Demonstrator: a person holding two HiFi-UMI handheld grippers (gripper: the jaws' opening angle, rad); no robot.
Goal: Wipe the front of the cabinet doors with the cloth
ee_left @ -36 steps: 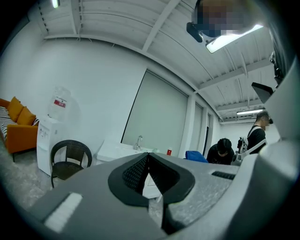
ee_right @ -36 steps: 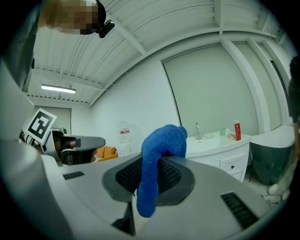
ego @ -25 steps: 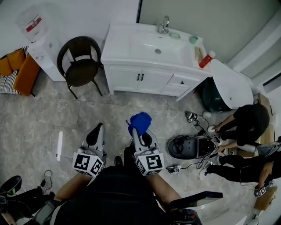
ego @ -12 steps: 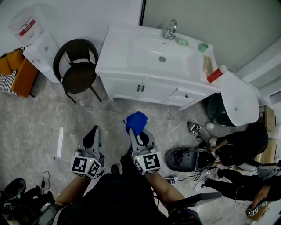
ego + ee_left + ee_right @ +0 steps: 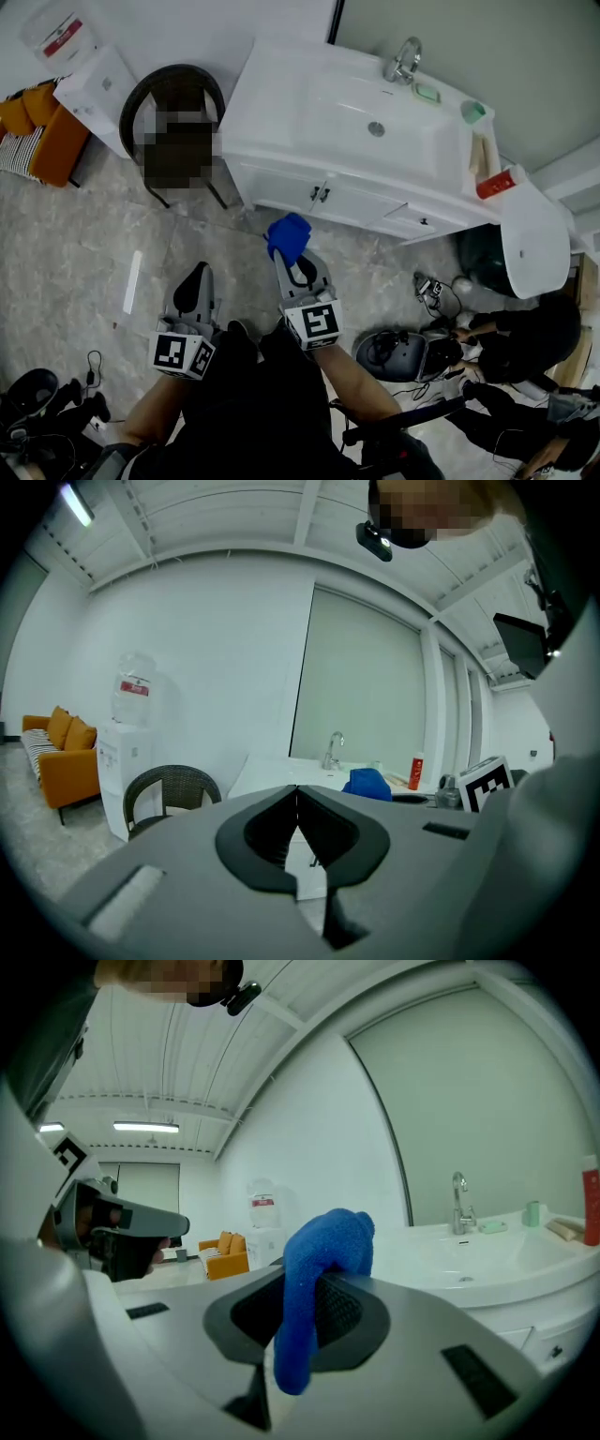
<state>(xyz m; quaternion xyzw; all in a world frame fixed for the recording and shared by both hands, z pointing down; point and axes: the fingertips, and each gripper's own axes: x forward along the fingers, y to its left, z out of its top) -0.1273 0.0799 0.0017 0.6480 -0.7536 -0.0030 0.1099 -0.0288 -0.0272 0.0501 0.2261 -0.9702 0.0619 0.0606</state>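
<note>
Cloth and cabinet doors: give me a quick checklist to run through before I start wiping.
1. Cloth gripped: ok. The right gripper is shut on the blue cloth, which bunches up past the jaw tips.
2. Other tool free: ok. The left gripper has its jaws together with nothing between them.
3. Doors shut: ok. The cabinet doors look closed in the head view.
4. Cloth on the door front: not ok. It is short of the cabinet, with floor showing between them.
5. Where the dirt is: cannot tell. The doors are too small to judge.
</note>
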